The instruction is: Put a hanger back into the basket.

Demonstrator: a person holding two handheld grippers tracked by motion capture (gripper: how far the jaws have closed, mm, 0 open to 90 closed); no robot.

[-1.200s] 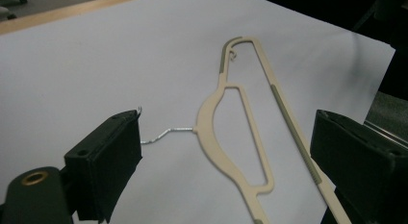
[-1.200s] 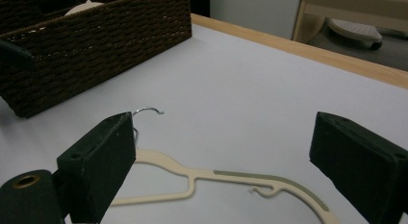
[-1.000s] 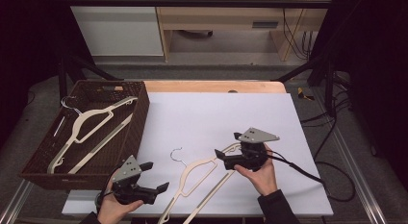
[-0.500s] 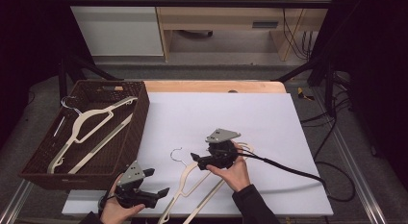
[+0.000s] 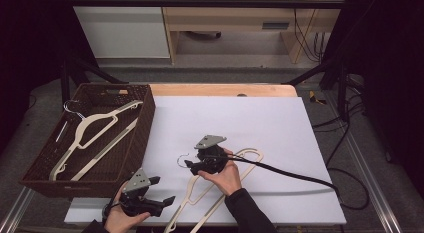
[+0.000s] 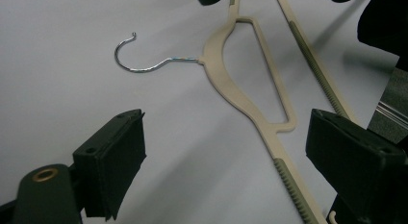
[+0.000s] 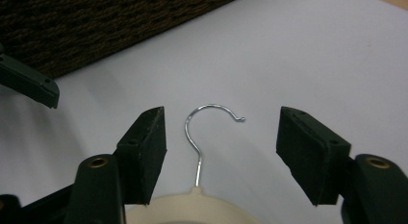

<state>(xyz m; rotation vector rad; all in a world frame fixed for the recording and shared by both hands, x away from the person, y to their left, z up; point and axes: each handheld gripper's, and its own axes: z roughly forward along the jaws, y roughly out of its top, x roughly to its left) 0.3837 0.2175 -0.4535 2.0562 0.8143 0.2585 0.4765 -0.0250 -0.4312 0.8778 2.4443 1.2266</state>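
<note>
A cream hanger [image 5: 220, 185] is seen lying flat on the white sheet of the desk [image 5: 280, 128], toward its near edge and left of the middle. The right gripper [image 5: 192, 164] is held low over the hanger's neck. In the right gripper view, its fingers [image 7: 146, 147] stand apart on either side of the wire hook [image 7: 204, 132], not touching it; they have just been closing. The left gripper [image 5: 162, 190] is held near the desk's near left corner, its fingers [image 6: 113, 161] spread wide with the hanger's shoulder [image 6: 240, 96] lying between and beyond them, untouched. A second hanger [image 5: 92, 138] is seen in the brown basket [image 5: 142, 125] at the left edge.
</note>
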